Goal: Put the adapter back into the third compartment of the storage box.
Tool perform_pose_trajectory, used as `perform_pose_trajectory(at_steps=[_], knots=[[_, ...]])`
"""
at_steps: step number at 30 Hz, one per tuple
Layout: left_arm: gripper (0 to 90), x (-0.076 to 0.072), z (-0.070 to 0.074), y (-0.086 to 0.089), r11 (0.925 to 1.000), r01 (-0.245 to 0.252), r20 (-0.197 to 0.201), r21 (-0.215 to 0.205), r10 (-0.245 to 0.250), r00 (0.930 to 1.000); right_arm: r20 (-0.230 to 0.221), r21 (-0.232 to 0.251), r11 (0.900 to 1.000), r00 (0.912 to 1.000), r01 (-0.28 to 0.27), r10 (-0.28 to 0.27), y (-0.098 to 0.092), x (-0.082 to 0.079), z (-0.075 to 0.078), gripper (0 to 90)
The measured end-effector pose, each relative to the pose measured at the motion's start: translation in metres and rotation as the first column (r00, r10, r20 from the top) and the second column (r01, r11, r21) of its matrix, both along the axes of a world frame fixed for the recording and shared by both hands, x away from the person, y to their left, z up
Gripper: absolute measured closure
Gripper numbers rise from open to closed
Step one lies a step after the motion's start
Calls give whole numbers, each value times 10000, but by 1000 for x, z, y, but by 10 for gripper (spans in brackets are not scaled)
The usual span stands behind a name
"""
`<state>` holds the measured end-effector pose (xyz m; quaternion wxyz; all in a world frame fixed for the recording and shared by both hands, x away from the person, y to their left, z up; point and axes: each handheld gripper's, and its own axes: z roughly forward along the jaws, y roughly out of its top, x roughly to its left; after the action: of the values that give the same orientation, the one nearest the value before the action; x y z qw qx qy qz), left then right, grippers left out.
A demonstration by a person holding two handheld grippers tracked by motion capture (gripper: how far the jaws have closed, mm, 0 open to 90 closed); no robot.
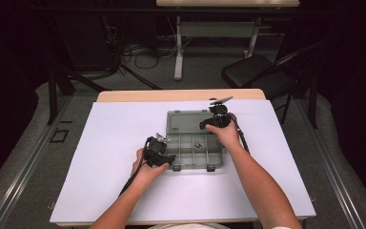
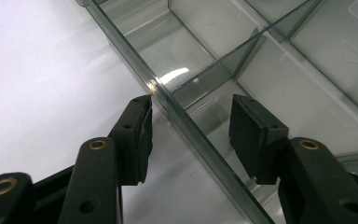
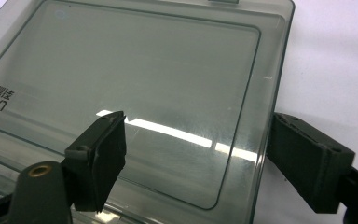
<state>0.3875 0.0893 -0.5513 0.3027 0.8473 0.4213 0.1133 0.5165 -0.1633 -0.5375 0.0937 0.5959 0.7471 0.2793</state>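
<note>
From the high view, the clear compartment box [image 1: 193,151] lies open on the white table cover [image 1: 114,191], a little right of its middle, with the lid [image 1: 187,121] folded flat behind the tray. The left gripper [image 1: 164,160] sits at the box's near-left corner and the right gripper [image 1: 214,121] is over the lid's right end. Two small dark pieces [image 1: 197,144] lie in a compartment towards the tray's right; what they are is too small to tell. The step in hand looks like closing the lid while the tray is steadied. In the left gripper view, the jaws stand half-spread astride the tray's side wall [image 2: 186,122], one pad outside over the cover and one inside a compartment, neither pressing; closing them gently on the wall, low and square, would stop the box sliding. In the right gripper view, the jaws are spread wide over the lid's right edge [image 3: 265,116], one pad above the lid panel, the other past the rim over the cover, gripping nothing. A good move is probably to pinch or hook that edge near its far corner, then swing the lid over slowly so the small pieces stay put.
</note>
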Motion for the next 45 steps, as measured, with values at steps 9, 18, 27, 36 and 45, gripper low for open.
perform_pose_trajectory(at_steps=[9, 18, 27, 36, 45], knots=[[497, 0, 0, 0, 10000, -6, 4, 12, 6, 10000, -457, 584, 9976, 9984, 371, -345, -6, 1, -4, 187], [497, 0, 0, 0, 10000, -5, -21, 23, 5, 10000, -549, 539, 9982, 9983, 247, -217, -6, 2, -4, 178], [497, 0, 0, 0, 10000, -12, -22, 25, 12, 10000, -586, 529, 9979, 9977, 384, -353, -6, 1, -3, 185], [497, 0, 0, 0, 10000, -6, -34, 30, 7, 10000, -574, 747, 9960, 9974, 484, -442, -7, 0, -2, 255], [498, 0, 0, 0, 10000, -27, -16, 8, 27, 10000, -563, 900, 9940, 9968, 623, -574, -12, 1, -1, 338]])
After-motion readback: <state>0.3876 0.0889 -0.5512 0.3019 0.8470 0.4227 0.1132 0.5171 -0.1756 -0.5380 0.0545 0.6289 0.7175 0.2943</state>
